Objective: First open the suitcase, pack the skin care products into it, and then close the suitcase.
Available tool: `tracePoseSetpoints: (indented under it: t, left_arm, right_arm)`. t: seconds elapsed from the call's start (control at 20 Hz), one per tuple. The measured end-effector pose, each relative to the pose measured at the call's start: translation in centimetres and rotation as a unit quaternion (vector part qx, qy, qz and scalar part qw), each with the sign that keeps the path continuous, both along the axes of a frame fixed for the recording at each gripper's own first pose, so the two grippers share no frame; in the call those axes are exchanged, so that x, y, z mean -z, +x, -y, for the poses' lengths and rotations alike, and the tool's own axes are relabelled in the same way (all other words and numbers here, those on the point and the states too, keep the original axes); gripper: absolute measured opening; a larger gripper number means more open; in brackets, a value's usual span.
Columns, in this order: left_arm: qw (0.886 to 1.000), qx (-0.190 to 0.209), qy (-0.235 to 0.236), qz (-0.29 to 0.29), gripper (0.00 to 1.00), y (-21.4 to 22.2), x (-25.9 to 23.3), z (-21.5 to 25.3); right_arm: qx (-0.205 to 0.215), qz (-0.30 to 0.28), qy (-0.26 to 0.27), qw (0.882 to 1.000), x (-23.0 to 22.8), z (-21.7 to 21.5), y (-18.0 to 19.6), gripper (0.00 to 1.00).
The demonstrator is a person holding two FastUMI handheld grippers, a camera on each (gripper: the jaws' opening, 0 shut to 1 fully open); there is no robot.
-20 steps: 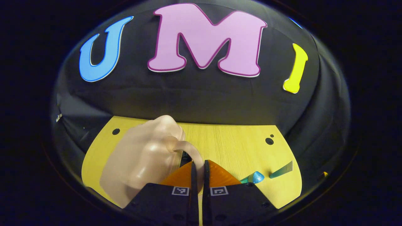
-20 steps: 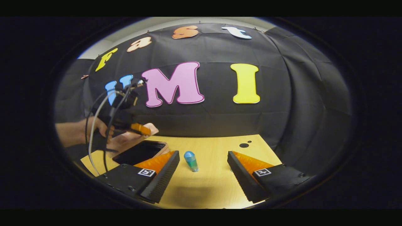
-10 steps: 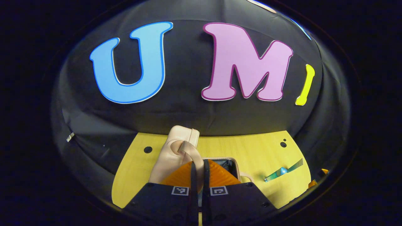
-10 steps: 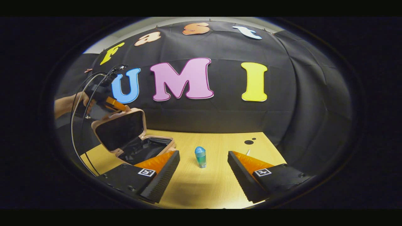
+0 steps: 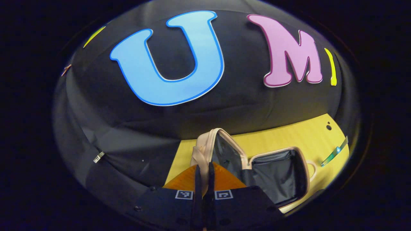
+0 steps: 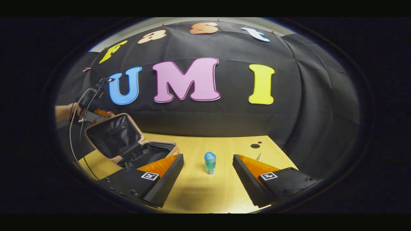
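Opening step underway: the left gripper (image 5: 203, 175), fingers pinched on the handle, tips up the lid of the small pink hard-shell suitcase (image 6: 128, 144) at nine o'clock on the yellow desk (image 6: 208, 189), while the wide-open, empty right gripper (image 6: 208, 179) faces the blue-capped skincare bottle (image 6: 210, 162) at twelve, likely next to grasp.

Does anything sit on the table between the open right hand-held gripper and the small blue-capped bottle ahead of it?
Nothing visible does. The right hand-held gripper is open, and the small blue-capped green bottle stands upright on bare yellow wooden table straight ahead of it. The open pink suitcase lies off to the left.
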State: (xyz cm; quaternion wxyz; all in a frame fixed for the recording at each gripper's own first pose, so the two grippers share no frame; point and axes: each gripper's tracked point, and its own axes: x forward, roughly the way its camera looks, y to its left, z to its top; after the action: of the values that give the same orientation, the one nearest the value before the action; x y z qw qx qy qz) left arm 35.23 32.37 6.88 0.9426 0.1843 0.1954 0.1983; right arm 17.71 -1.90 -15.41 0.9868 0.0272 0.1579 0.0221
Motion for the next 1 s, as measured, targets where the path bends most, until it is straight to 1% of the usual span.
tracePoseSetpoints:
  t: [0.05, 0.1, 0.15, 0.3, 0.4, 0.5, 0.65, 0.75, 0.8, 0.85, 0.9, 0.95, 1.0]
  left_arm:
    - [0.999, -0.025, 0.023, -0.003, 0.1, -0.2, 0.4, -2.9]
    - [0.998, -0.037, 0.041, -0.008, 0.1, -0.3, 1.0, -5.3]
    - [0.998, -0.038, 0.041, -0.01, 0.09, 0.0, 1.7, -7.1]
    - [0.999, -0.043, 0.021, -0.013, 0.09, 1.4, 4.7, -11.6]
    - [0.999, -0.045, 0.001, -0.019, 0.1, 2.1, 7.7, -14.6]
    - [0.998, -0.046, -0.025, -0.023, 0.09, 3.1, 11.3, -16.7]
    - [0.998, -0.048, -0.01, -0.049, 0.1, 3.7, 14.4, -18.1]
    - [0.997, -0.054, -0.011, -0.05, 0.11, 3.9, 16.1, -18.4]
    - [0.997, -0.063, -0.013, -0.045, 0.13, 3.7, 16.3, -18.7]
    - [0.996, -0.086, 0.002, -0.035, 0.14, 3.2, 15.8, -19.6]
    - [0.995, -0.094, 0.014, -0.021, 0.2, 2.6, 14.8, -19.7]
    - [0.995, -0.094, 0.026, -0.005, 0.22, 2.2, 14.1, -19.6]
    - [0.995, -0.091, 0.039, 0.005, 0.41, 1.6, 13.2, -18.9]
  right_arm:
    - [0.008, -0.002, 0.002, 1.0, 0.3, -0.1, 0.2, 0.98]
    - [0.011, -0.005, 0.001, 1.0, 0.6, -0.2, 0.3, 0.98]
    - [0.014, -0.011, -0.006, 1.0, 1.2, -0.1, 0.4, 0.97]
    - [0.008, -0.037, -0.035, 0.999, 3.3, -0.3, 0.0, 0.98]
    - [0.017, -0.049, -0.036, 0.998, 4.1, -0.2, -0.1, 0.98]
    - [0.025, -0.051, -0.034, 0.998, 4.3, -0.1, 0.3, 0.98]
    - [0.031, -0.049, -0.038, 0.998, 4.4, -0.1, 0.9, 0.98]
    - [0.038, -0.045, -0.046, 0.997, 4.3, 0.4, 0.9, 0.98]
    - [0.04, -0.043, -0.047, 0.997, 4.3, 0.6, 1.0, 0.98]
    - [0.042, -0.041, -0.046, 0.997, 4.2, 0.8, 0.9, 0.98]
    - [0.045, -0.036, -0.046, 0.997, 4.0, 1.1, 0.9, 0.97]
    - [0.049, -0.032, -0.049, 0.997, 3.8, 1.4, 0.8, 0.97]
    - [0.052, -0.029, -0.052, 0.997, 3.7, 1.8, 0.9, 0.98]
